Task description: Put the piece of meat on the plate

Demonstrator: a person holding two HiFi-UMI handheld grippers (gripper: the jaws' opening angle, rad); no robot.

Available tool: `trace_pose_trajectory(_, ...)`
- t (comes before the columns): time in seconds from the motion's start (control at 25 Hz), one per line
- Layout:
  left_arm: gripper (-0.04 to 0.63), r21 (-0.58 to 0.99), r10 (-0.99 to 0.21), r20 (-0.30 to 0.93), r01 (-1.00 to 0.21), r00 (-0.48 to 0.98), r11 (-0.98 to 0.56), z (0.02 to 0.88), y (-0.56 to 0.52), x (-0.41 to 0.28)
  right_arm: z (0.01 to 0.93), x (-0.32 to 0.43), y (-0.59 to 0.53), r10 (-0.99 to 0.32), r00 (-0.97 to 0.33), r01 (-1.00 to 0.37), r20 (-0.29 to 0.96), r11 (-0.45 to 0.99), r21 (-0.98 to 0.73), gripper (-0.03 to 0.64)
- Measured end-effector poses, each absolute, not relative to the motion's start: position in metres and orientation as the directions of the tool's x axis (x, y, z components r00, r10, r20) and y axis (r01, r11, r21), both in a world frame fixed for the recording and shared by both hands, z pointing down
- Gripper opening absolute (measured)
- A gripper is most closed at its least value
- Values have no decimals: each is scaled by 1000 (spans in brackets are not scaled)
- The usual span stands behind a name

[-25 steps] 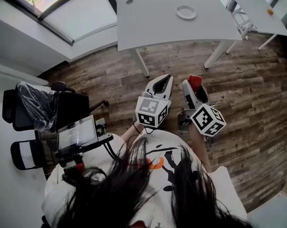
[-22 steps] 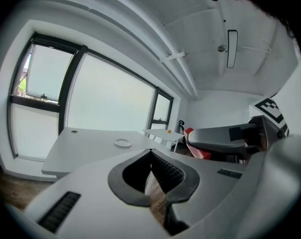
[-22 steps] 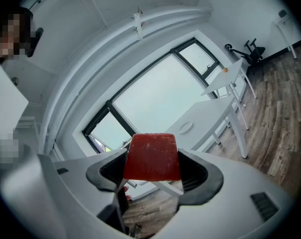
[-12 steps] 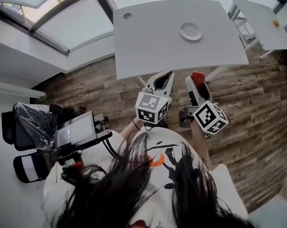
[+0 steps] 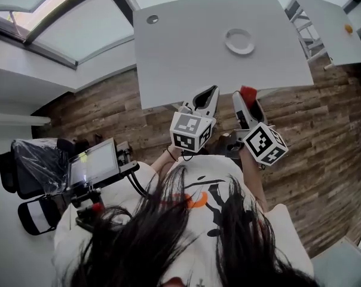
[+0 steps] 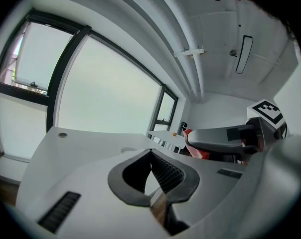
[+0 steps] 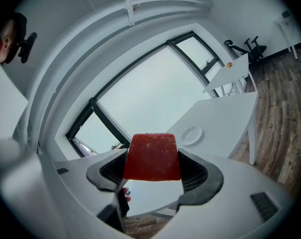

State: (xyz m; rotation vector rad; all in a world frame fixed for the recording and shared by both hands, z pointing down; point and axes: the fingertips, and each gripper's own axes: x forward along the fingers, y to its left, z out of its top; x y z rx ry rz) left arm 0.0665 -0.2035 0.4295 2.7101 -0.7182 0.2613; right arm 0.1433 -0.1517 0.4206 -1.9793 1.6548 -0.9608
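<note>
red meat [image 7: 151,157] sits clamped in the right tool [image 5: 247,97], the left tool [image 5: 207,92] is closed on nothing, and the white desk [image 5: 186,46] with its plate [image 5: 227,42] has drawn nearer, so placing looks close.

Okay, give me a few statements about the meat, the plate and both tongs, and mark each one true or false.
1. The right tongs grip the red piece of meat. True.
2. The plate already has meat on it. False: the plate is empty.
3. The left tongs hold a second piece of meat. False: they are shut with nothing between them.
4. The plate sits on the white table. True.
</note>
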Motion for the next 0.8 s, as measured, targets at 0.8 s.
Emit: trace_pose_trajectory(0.8, 6, 275, -517, 314, -598, 796, -753, 465, -316, 189, 474, 275, -288, -936, -63, -751, 347, -185, -634, 316)
